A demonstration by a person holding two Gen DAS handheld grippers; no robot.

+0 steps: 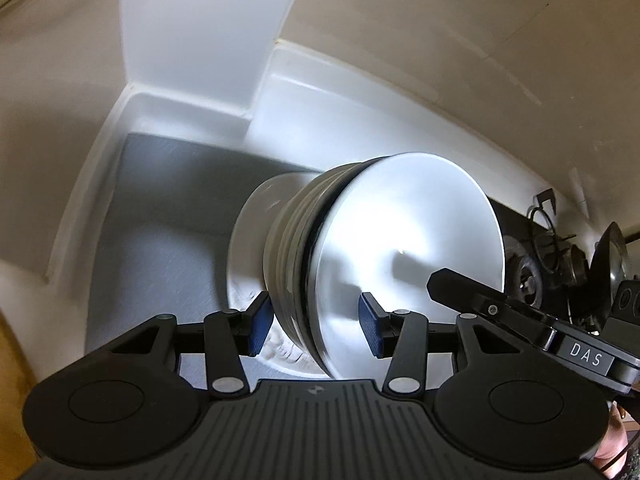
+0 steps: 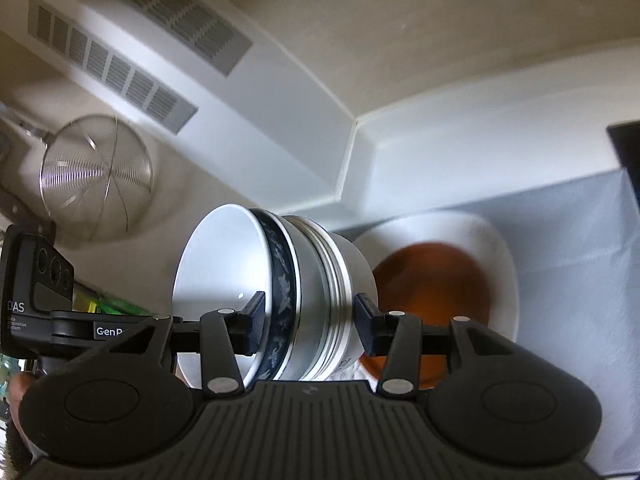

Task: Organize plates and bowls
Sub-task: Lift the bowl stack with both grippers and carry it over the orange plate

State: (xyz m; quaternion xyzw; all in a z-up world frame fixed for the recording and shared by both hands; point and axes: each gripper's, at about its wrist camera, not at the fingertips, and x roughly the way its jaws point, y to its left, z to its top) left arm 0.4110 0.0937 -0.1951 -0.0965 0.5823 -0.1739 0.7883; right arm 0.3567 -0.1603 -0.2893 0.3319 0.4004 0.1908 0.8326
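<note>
The bowl stack (image 2: 280,300) is clamped between the pads of both the left gripper (image 1: 316,324) and the right gripper (image 2: 308,320), so, if either grip is loosened, bowls could be dropped onto the plate (image 2: 496,248).

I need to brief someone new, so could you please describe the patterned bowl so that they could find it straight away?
Start at the grey shelf liner in the white corner, where a stack of bowls sits between the right gripper fingers. The dark blue patterned bowl is second from the open end; its neighbours are plain white.
</note>
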